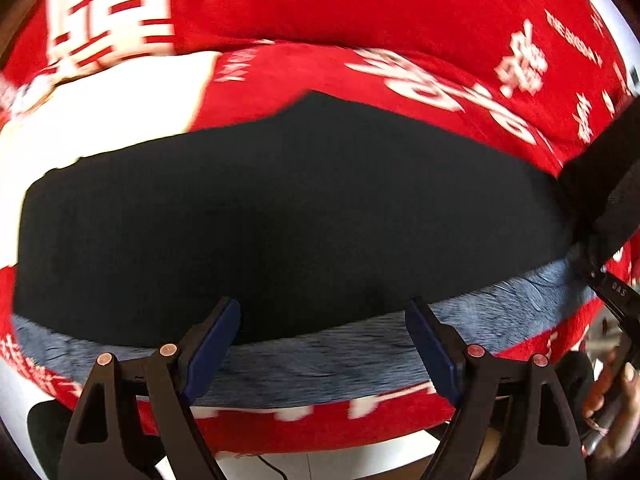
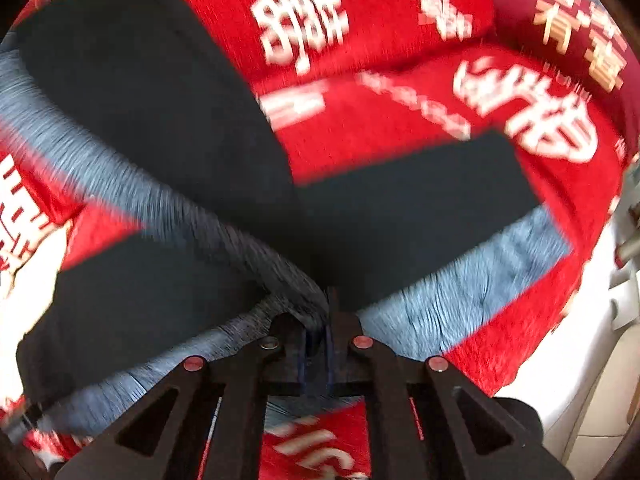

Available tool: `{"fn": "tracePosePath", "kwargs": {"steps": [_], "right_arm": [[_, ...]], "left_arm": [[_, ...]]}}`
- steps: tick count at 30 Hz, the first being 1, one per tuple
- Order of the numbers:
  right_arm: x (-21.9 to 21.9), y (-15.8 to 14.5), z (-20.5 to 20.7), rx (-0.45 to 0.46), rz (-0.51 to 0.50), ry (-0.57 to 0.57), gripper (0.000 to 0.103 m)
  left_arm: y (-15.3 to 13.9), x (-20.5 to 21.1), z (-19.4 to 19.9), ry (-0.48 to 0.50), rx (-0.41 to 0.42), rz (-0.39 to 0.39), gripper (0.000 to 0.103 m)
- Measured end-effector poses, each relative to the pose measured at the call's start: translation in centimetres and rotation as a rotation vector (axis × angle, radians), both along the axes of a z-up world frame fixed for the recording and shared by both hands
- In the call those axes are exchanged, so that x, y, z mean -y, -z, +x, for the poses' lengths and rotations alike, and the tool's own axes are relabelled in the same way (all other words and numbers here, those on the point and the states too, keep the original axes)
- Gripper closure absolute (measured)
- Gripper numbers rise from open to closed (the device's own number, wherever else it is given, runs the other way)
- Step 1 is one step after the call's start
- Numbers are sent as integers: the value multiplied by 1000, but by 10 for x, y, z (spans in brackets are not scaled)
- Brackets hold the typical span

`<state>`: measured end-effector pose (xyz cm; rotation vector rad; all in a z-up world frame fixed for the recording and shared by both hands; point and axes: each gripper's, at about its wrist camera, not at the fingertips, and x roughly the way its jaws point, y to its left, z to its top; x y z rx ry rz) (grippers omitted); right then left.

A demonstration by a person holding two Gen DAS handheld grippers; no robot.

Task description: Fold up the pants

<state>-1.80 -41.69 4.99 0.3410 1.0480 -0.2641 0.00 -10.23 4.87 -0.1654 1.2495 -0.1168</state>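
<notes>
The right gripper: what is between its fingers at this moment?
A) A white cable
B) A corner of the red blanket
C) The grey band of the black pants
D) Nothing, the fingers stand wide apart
C: in the right wrist view the right gripper has its fingers close together on the grey band of the black pants, which rises from the red blanket into the fingers.

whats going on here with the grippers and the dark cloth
A person is folding dark pants with a grey fleecy lining on a red printed blanket. The right gripper is shut on a pinched fold of the pants. The left gripper hangs open over their near edge, gripping nothing.
</notes>
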Motion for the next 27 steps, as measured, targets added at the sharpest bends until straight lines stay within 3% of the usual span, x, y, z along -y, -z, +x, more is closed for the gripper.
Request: {"fn": "tracePosePath", "kwargs": {"steps": [3,5,7,11,15,18,20,23,27], "right_arm": [[13,-1,-1,43,-7,-24,77],[16,-5,4,44,-68,-42,59],[25,-11,1,84,-109,-48,22],[43,-22,-8,223,-107,-86,20],[76,-13,13,170,-48,-75,20],[103,-23,-3,204,-9,-25,20],[123,-28,-15,227,-35,7,20],[148,-25,-21,186,-97,46,20],[138,-31,-13,176,-120,-13,20]], "left_arm": [[4,20,2,32,-5,51,17],[4,24,3,30,-5,57,17],[3,22,2,20,-8,50,17],[5,21,3,6,-14,42,17],[6,27,4,-6,-23,70,16],[-3,32,2,-19,-21,39,16],[-7,39,3,-12,-10,38,16],[-7,65,13,40,-19,42,16],[-21,120,33,144,21,55,16]]}}
